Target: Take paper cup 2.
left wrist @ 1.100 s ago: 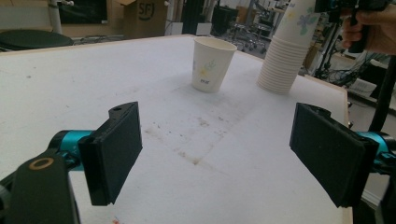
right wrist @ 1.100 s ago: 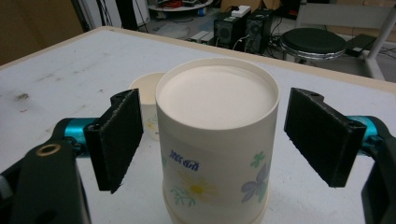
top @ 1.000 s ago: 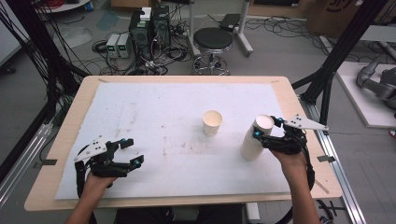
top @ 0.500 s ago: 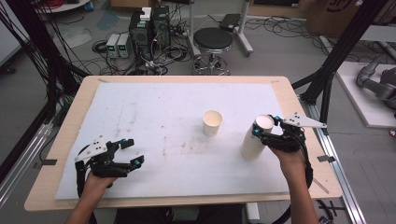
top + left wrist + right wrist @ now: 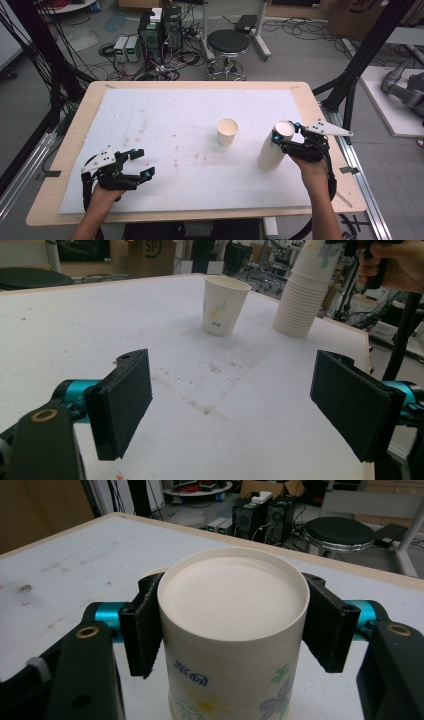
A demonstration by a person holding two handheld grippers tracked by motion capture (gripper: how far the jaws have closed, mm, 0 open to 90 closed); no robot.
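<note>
Closing in since the earlier frame, the right gripper's fingers have just drawn together on the top cup of the inverted paper-cup stack [image 5: 272, 150] at the bench's [image 5: 165, 107] four o'clock. Left gripper [image 5: 142, 162], at eight o'clock, holds its fingers spread on nothing. A single upright paper cup [image 5: 227, 131] stands centre. Right gripper [image 5: 281, 141] grips the stack's top.
</note>
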